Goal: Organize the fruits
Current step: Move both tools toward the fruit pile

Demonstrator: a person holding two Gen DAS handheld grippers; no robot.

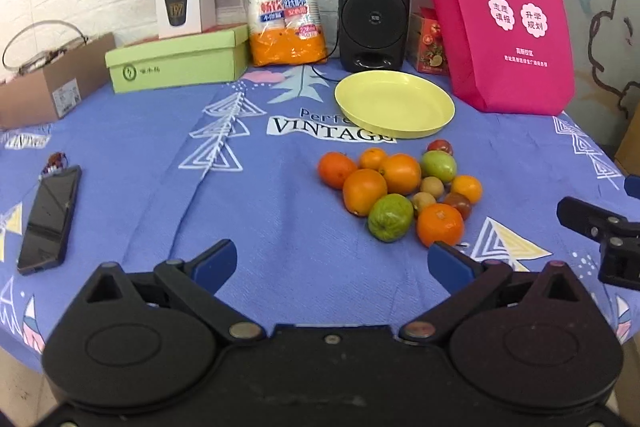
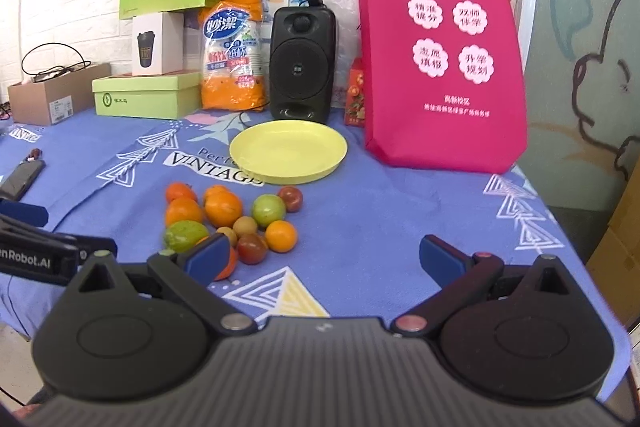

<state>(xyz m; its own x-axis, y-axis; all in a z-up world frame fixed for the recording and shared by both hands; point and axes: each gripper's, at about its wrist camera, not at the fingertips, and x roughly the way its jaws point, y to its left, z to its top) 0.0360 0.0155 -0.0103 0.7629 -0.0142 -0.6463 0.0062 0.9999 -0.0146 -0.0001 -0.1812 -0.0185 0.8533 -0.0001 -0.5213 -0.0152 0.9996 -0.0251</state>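
A pile of fruit (image 1: 400,193) lies on the blue tablecloth: several oranges, two green fruits, small brown ones and dark tomatoes. It also shows in the right wrist view (image 2: 236,223). An empty yellow plate (image 1: 394,105) (image 2: 288,151) sits just behind the pile. My left gripper (image 1: 334,265) is open and empty, low over the cloth, near and left of the pile. My right gripper (image 2: 326,261) is open and empty, near and right of the pile; its left finger (image 2: 208,259) hides part of the nearest orange.
A pink tote bag (image 1: 496,15) stands right of the plate. A black speaker (image 1: 374,13), an orange packet of cups (image 1: 284,3) and green boxes (image 1: 176,61) line the back. A black phone (image 1: 50,219) lies at the left. The table edge falls away at the right.
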